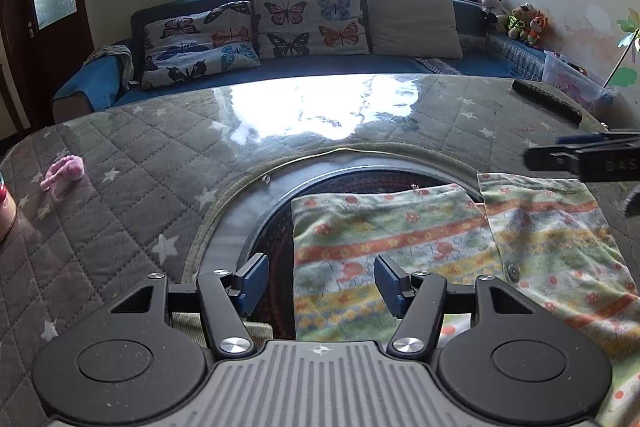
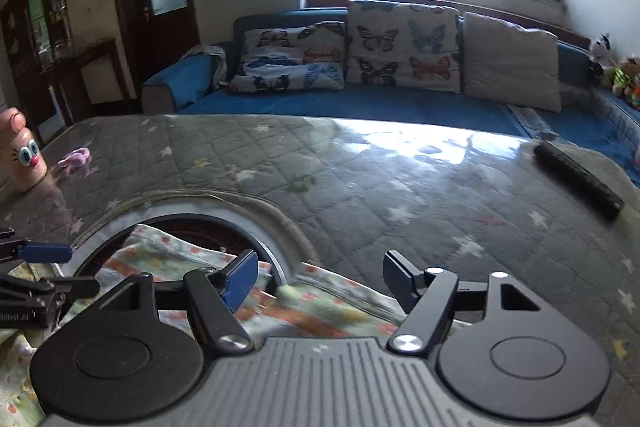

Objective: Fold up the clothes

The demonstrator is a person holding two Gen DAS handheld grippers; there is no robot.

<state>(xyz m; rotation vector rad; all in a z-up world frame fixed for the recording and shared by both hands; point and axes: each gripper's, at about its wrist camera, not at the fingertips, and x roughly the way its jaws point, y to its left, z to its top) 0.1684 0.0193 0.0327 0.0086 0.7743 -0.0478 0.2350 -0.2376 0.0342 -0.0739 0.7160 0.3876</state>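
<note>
Behind your grey star-quilted table [image 1: 132,147] stands a blue sofa [image 1: 320,71]. Your left gripper [image 1: 320,287] hangs open over the striped floral cotton garment [image 1: 400,235], at six o'clock on the table; your right gripper [image 2: 320,279] gapes empty above it.

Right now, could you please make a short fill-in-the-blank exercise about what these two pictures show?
1. The cushions on the sofa are printed with ____.
2. The patterned garment lies partly over a ____ opening in the table cover.
3. Both the left gripper and the right gripper have their jaws ____.
4. The grey quilted cover is dotted with white ____.

Missing words: butterflies; round; open; stars
</note>
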